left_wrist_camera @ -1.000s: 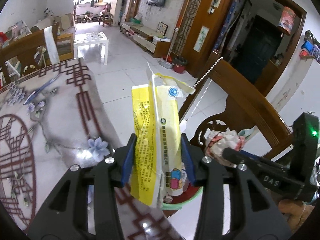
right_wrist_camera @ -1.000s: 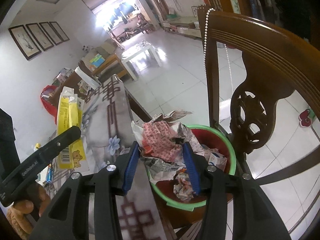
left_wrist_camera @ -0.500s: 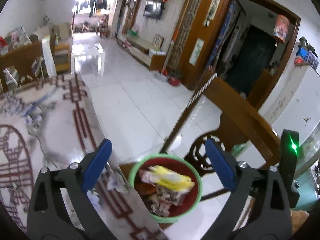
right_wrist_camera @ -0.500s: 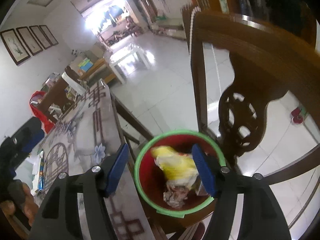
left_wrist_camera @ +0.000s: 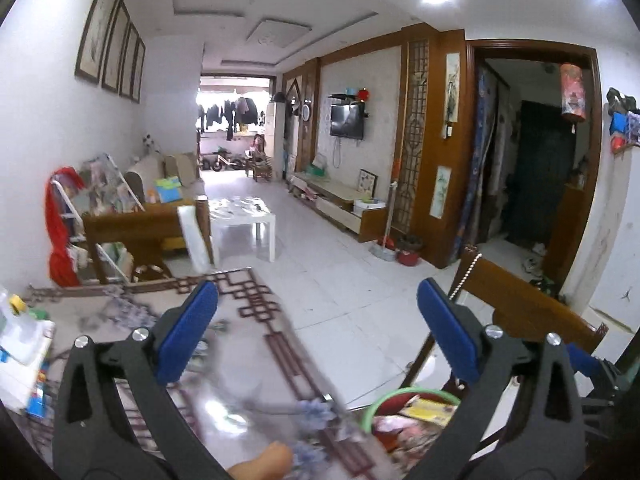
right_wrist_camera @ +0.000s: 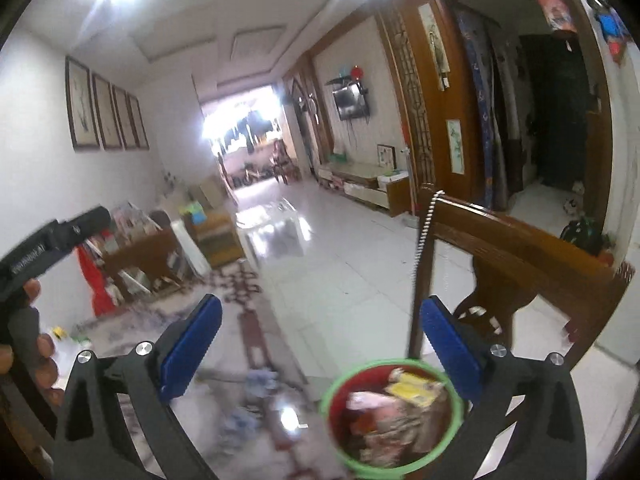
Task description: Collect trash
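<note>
A red bin with a green rim stands beside the table edge, low in the right wrist view, and its rim shows low in the left wrist view. It holds the yellow carton and crumpled paper. My right gripper is open and empty, raised above the bin. My left gripper is open and empty, raised over the table edge. The left tool's body shows at the left of the right wrist view.
The patterned table lies below both grippers, with cartons and small items at its far left. A carved wooden chair stands right behind the bin. White tiled floor, a white coffee table and a sofa lie beyond.
Both grippers opened and dropped the yellow carton and the crumpled paper into the bin. Since then both have lifted and tilted up, away from the bin.
</note>
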Motion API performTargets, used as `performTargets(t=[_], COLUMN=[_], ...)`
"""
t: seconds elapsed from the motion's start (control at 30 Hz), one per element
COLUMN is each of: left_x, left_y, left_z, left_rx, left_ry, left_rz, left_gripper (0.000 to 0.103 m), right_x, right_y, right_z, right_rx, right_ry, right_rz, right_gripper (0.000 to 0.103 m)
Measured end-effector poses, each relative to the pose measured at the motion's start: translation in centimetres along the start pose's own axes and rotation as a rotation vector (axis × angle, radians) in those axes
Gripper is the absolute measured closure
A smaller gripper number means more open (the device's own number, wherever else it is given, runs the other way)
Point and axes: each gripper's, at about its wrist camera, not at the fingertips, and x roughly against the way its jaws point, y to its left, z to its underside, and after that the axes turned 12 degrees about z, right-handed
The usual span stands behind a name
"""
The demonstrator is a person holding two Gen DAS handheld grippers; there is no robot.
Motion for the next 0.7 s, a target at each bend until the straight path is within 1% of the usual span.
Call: performTargets(t=[0.1,0.17,0.27,0.37,0.57,0.7], left_x=[2.5,4.0,5.9,8.0,10.7,12.1], left_y=[2.3,3.6,4.8,6.0,7.6,8.8], left_z=[-0.2,-0.2,0.0,0.5,1.1,1.3], left_rx=[0.051,0.060,0.051,0.052,0.031,0.028], left_ry=[-0.006,-0.003,-0.001,-0.007,-0.020,-0.022], left_rz=[0.023,0.018,0.004,0.008,0.003,0.010], left_gripper=[0.005,0.005,0.005,0.005,0.005,0.005], right_x=[1.2,2.0,3.4,4.5,6.6,7.5], right_y=[1.8,3.5,5.7,7.3,10.4,11.8], right_z=[0.7,1.5,2.7,3.8,6.0,6.8], right_rx=[-0.015,-0.010,-0.002,-0.002,0.004,0.007], right_ry=[0.000,0.011,0.022,0.029,0.041,0.044], right_rz=[0.009,0.022,0.034,0.036,0.051,0.046], right_gripper=[0.007,0.007,0.007,0.007,0.007,0.007])
